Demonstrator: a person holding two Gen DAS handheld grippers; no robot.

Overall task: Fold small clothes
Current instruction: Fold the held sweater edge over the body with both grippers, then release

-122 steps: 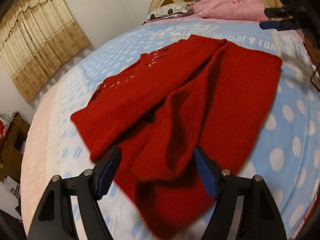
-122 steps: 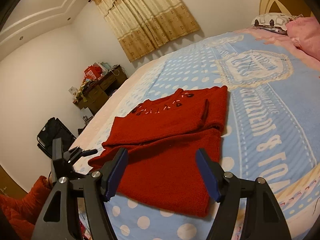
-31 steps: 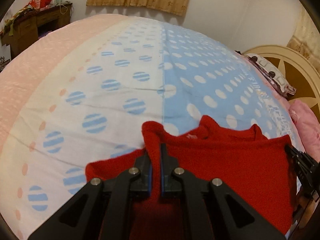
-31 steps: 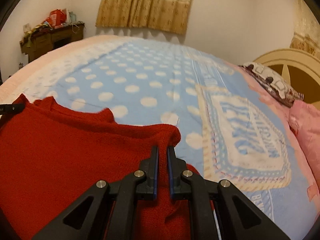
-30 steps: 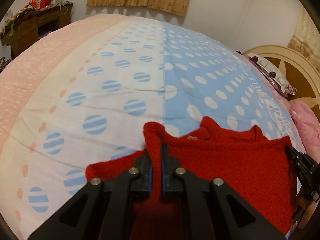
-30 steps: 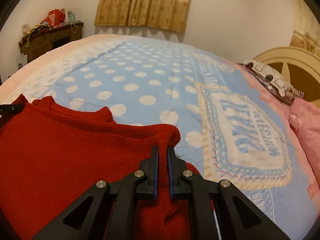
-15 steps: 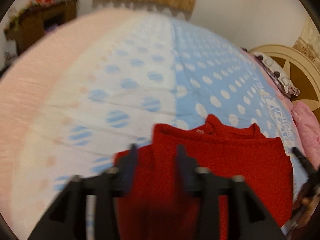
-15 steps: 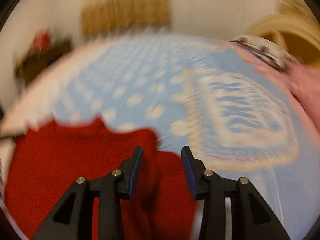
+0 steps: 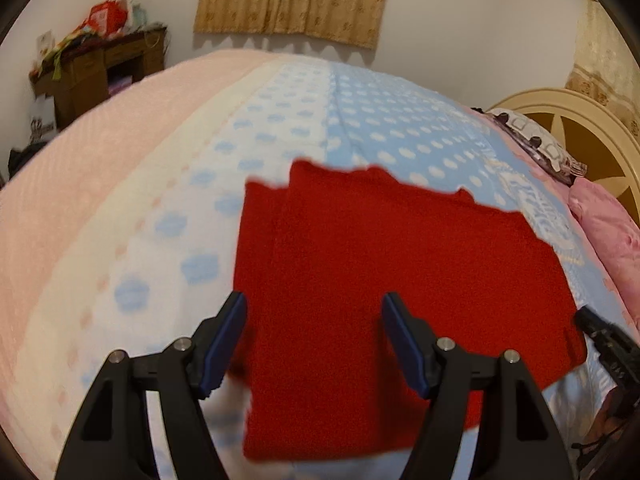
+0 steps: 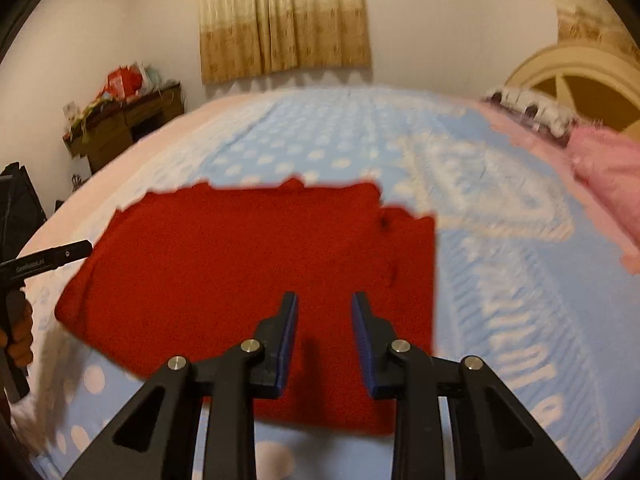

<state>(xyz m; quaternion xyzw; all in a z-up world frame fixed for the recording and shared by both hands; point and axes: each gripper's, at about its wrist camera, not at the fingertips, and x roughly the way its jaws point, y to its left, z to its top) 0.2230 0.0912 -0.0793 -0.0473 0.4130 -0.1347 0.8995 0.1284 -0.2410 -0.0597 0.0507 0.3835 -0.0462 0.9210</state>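
Your left gripper (image 9: pixel 314 340) stands wide, its jaws having just been opening, and nothing is pinched between the blue pads (image 9: pixel 224 344); the red cloth behind them lies on the bed, not in the grip. Your right gripper (image 10: pixel 324 338) stands narrower, with a clear gap between its pads (image 10: pixel 289 340), its jaws having just been closing in from a wider gap, and it too holds nothing. Both tools hang above the near part of the red garment (image 9: pixel 400 272), pointing down and forward at it.

The garment lies folded flat into a rough rectangle on the bedspread (image 9: pixel 380 128), on the blue polka-dot part where it meets the white dotted band. A narrower under-layer sticks out along its left edge in the left wrist view, and another shows at its right edge in the right wrist view. Its far edge is uneven, with small bumps.

In the right wrist view you see your left tool's tip at the left border, just beside the garment's left corner, with your hand (image 10: pixel 18 336) wrapped round its handle.

Farther out, a pink pillow (image 10: pixel 608 172) and a patterned one (image 9: pixel 536 144) lie by the cream headboard (image 9: pixel 580 120) on the right. A tan curtain (image 10: pixel 280 16) hangs on the far wall, and a cluttered wooden desk (image 10: pixel 124 120) stands to the left. Both views are blurred.
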